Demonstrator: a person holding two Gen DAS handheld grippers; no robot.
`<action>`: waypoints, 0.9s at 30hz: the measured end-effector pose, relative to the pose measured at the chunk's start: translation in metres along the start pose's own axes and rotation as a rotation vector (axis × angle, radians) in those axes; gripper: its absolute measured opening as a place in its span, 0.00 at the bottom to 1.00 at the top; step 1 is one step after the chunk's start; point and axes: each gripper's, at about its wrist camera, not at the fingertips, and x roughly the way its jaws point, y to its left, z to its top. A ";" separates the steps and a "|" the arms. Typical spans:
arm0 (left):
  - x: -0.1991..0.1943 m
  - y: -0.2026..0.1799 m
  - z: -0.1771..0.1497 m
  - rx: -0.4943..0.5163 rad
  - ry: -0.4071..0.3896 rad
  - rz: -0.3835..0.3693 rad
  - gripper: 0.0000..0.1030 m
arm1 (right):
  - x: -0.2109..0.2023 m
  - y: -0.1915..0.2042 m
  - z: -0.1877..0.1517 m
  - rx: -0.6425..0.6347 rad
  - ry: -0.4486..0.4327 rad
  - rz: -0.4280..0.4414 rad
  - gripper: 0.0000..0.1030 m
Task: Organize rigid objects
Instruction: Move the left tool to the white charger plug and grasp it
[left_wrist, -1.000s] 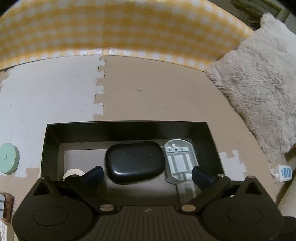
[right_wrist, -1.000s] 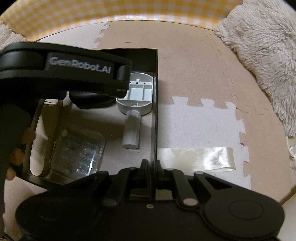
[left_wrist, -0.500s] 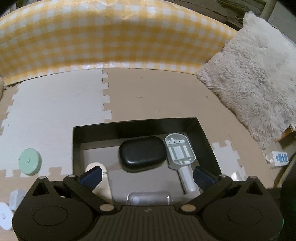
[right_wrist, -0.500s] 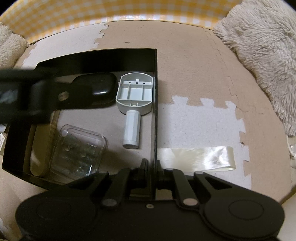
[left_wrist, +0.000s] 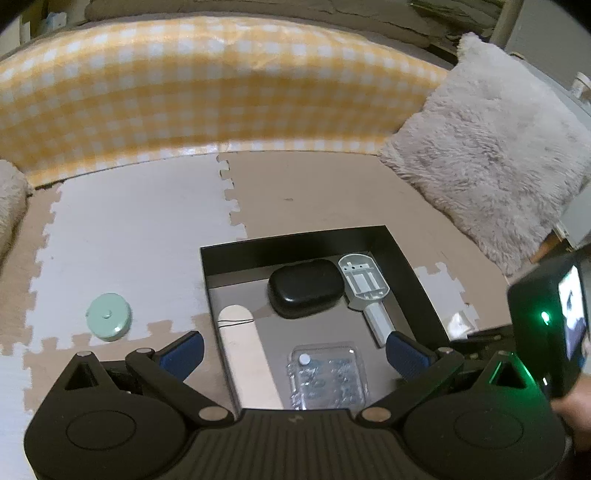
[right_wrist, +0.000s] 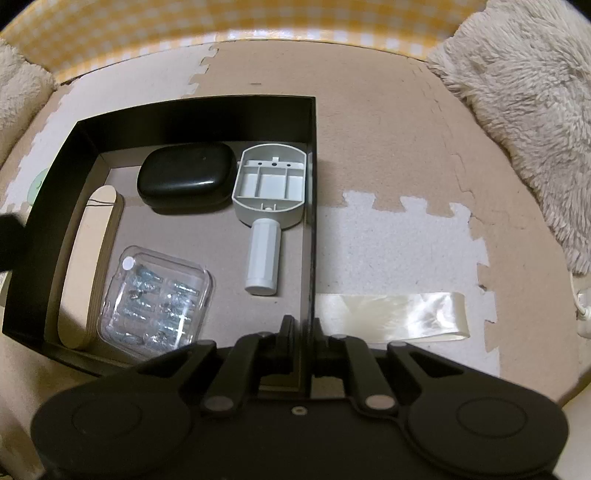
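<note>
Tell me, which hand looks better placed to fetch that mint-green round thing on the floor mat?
Left, probably. The left gripper is open and empty, with the mint-green round disc just beside it. The right gripper is shut on the black box's wall.

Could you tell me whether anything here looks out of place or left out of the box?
Yes: the green round case sits alone on the mat left of the black box, and a shiny ribbon strip lies loose outside its right wall.
</note>
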 end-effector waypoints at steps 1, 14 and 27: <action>-0.005 0.003 -0.002 0.007 -0.003 -0.003 1.00 | 0.000 0.000 0.000 -0.001 0.000 -0.001 0.10; -0.036 0.064 -0.020 0.035 -0.028 0.016 1.00 | 0.000 0.002 0.000 -0.006 0.000 -0.005 0.10; -0.006 0.148 -0.029 -0.018 0.028 0.113 1.00 | -0.001 0.004 -0.001 -0.016 0.001 -0.016 0.10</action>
